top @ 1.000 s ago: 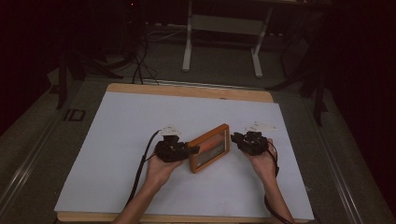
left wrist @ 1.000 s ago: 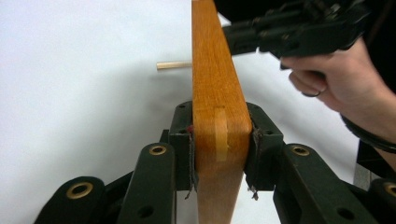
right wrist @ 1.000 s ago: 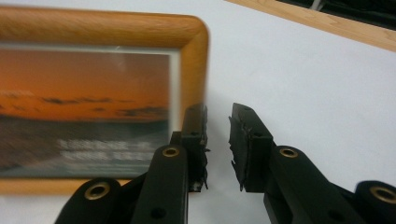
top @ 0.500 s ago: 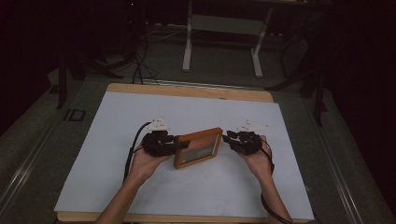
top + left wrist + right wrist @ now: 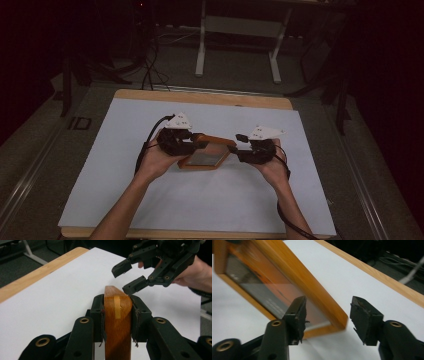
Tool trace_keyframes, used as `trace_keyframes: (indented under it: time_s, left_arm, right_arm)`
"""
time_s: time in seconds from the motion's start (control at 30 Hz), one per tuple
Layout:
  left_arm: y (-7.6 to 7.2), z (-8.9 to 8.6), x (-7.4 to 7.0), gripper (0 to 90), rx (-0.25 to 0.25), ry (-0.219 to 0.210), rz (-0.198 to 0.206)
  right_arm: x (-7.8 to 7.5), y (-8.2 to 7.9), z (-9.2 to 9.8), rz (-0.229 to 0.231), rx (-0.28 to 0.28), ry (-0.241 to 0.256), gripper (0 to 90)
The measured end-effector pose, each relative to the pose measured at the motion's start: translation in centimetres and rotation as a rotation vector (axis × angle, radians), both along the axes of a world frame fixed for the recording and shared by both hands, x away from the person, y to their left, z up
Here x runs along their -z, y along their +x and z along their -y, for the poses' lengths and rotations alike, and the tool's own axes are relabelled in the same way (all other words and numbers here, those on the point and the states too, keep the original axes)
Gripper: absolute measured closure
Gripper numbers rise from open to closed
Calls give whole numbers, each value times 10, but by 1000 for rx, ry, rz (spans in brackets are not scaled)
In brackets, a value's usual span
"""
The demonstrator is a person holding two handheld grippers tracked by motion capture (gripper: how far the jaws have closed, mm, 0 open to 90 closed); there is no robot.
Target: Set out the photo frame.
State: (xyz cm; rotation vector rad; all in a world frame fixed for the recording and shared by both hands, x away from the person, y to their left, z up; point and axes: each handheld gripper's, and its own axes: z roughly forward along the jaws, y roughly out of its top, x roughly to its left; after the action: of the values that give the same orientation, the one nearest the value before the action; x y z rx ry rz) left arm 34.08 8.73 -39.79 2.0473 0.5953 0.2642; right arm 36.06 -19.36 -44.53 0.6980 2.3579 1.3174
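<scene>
A wooden picture frame (image 5: 206, 159) with a dark glass pane is held tilted above the white table sheet (image 5: 150, 200), its far long edge raised. My left gripper (image 5: 198, 143) is shut on the frame's left end; in the left gripper view its jaws (image 5: 117, 305) clamp the orange wood (image 5: 117, 325) edge-on. My right gripper (image 5: 239, 150) stands open at the frame's right corner. In the right gripper view the frame's corner (image 5: 287, 282) lies between and just beyond the spread jaws of this gripper (image 5: 327, 315), untouched. The left gripper view shows the right gripper (image 5: 127, 277) open, past the frame's end.
The white sheet covers a wooden board whose bare edge (image 5: 200, 96) runs along the far side. Beyond it, a metal stand (image 5: 237, 40) and cables (image 5: 150, 70) are on the dark floor. White sheet stretches around both hands.
Both hands have moved left and a little farther away. The frame has swung from a diagonal to nearly crosswise and now tilts with its far edge up.
</scene>
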Motion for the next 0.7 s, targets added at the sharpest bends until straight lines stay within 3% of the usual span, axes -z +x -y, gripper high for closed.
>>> trace_keyframes:
  time_s: [0.23,0.37,0.5,0.6,0.7]
  left_arm:
    - [13,7,-2,684,33,-25,-23]
    - [16,14,-4,681,81,-19,-26]
    - [19,19,-6,678,136,-6,-21]
    - [23,22,-6,667,163,-19,-40]
    - [27,24,-5,653,159,-38,-69]
  right_arm:
    - [-9,-2,-19,50,-60,-47,392]
    - [-13,-1,-26,64,-87,-50,373]
    - [-15,2,-31,49,-134,-45,325]
    - [-14,4,-33,36,-171,-45,304]
    - [-13,5,-34,31,-195,-39,375]
